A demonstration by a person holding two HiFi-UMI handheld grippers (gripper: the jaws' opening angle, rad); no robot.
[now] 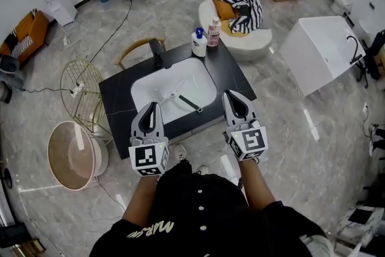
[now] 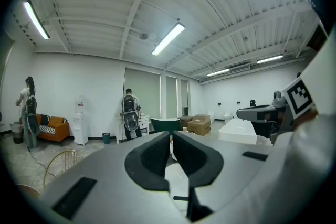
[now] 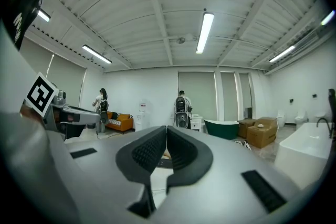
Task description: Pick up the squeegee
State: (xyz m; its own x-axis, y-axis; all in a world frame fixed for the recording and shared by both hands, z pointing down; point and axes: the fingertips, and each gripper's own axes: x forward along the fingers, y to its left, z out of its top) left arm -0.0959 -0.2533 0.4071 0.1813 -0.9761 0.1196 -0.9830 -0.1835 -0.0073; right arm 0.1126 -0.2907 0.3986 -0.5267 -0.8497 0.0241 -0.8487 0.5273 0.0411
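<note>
Diagonally in the sink (image 1: 149,88), squeegee (image 1: 189,103), blade end lower right; left tongs (image 1: 154,105), right tongs (image 1: 229,94) pressed together, empty.

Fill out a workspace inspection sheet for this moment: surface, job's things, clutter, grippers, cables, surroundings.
Surface: black countertop holding a white sunken sink basin, with a black faucet at the back.
Job's things: white-handled squeegee with a black blade lies in the basin, untouched.
Clutter: white bottle with a blue cap and pink bottle stand at the counter's back edge.
Grippers: left gripper and right gripper are both shut and empty, at the counter's near edge.
Cables: black cable trails across the floor.
Surroundings: gold wire basket, beige round tub, white bathtub.
</note>
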